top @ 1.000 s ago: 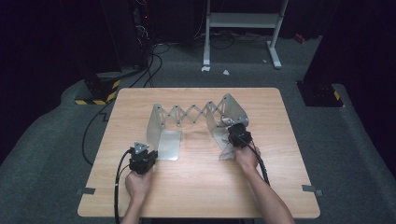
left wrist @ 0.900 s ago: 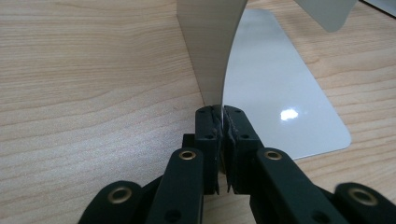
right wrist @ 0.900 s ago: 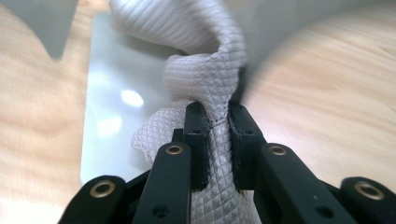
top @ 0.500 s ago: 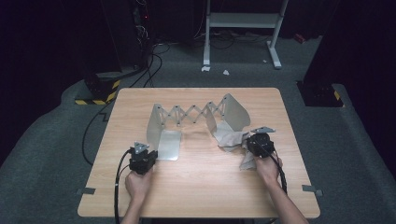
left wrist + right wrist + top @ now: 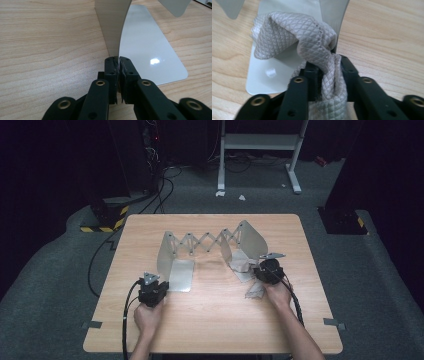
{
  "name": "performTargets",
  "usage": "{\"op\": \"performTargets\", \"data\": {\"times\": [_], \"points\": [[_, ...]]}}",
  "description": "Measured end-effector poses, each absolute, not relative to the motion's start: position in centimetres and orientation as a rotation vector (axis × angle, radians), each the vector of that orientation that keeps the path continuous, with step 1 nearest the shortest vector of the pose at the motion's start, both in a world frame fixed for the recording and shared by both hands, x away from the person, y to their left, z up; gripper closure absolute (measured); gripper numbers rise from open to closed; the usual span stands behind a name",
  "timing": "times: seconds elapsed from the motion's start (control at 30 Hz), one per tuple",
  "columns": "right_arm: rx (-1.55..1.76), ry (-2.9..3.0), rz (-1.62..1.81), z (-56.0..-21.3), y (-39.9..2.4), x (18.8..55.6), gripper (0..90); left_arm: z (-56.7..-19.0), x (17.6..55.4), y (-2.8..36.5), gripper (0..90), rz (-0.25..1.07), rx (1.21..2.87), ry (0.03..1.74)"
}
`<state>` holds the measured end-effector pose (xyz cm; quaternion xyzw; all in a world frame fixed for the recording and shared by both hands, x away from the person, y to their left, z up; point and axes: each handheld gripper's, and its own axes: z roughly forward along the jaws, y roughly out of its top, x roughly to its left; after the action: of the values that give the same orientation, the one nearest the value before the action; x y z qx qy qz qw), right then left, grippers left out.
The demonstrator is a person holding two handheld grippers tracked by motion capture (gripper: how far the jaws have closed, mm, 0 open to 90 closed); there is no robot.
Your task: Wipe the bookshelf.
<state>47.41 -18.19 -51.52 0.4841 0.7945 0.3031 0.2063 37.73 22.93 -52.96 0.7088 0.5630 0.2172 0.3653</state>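
Clamped on the thin upright metal plate (image 5: 112, 30), the left gripper (image 5: 119, 65) pinches its near edge — the plate's flat foot (image 5: 150, 50) lies just to the right of the jaws. Meanwhile the right gripper (image 5: 327, 65) grips a bunched quilted cloth (image 5: 312, 40) between its jaws, the cloth heaped ahead on the rack's other foot (image 5: 262, 77) — the jaws have just been opening a little.

Cloth (image 5: 248, 270) on right bookend plate (image 5: 262, 82)
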Motion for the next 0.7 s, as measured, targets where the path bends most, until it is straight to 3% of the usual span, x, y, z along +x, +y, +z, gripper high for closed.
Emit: {"op": "performTargets", "data": {"times": [0.1,0.33,0.7], "points": [[1.328,2.237,0.852,-51.5,-17.9,47.0,79.2,-53.0,37.6,23.0,84.5,0.55,1.821,1.44],[1.275,2.271,0.841,-51.5,-15.7,43.2,79.4,-53.0,36.7,23.1,84.6,0.555,1.825,1.44],[1.262,2.305,0.856,-51.4,-16.8,38.6,68.2,-53.0,35.9,23.5,84.8,0.56,1.83,1.429]]}}
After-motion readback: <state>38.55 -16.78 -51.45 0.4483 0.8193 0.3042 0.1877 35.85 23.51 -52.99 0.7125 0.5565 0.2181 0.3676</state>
